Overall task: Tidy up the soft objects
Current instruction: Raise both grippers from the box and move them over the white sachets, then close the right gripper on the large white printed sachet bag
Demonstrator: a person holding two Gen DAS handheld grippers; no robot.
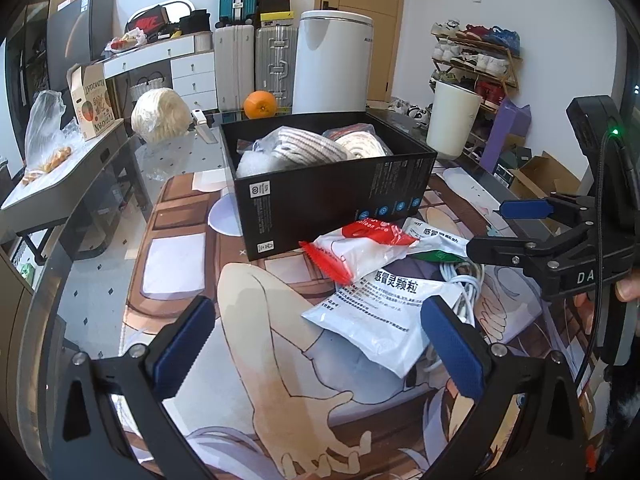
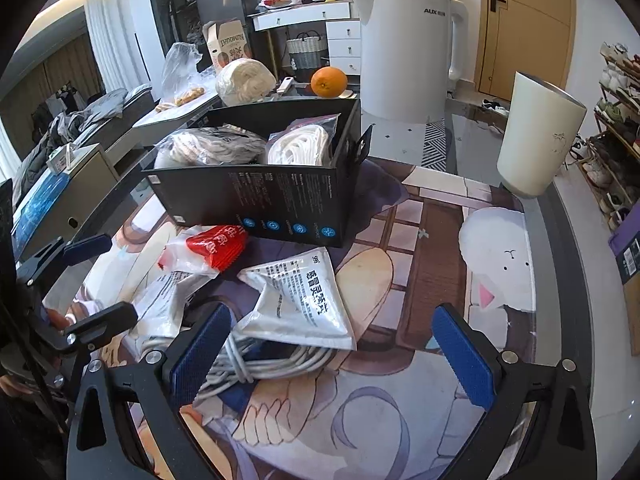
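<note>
The black box (image 1: 332, 196) is sitting open-topped on the tabletop (image 2: 560, 360), already holding bagged rope bundles (image 2: 300, 146), probably as the collecting bin. Just before it, soft packets are lying heaped: a white sachet (image 2: 304, 300), a red-and-white pouch (image 1: 360, 248) and a coiled white cable (image 2: 248, 364), crinkled and limp. Both the left gripper (image 1: 320, 344) and right gripper (image 2: 328, 352) are hovering with fingers spread wide, gripping nothing.

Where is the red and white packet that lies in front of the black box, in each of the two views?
Left wrist: the red and white packet lies right of centre, just below the black box.
Right wrist: it lies left of centre, at the box's lower left corner.
Shared landmark: the orange behind the box.
</note>
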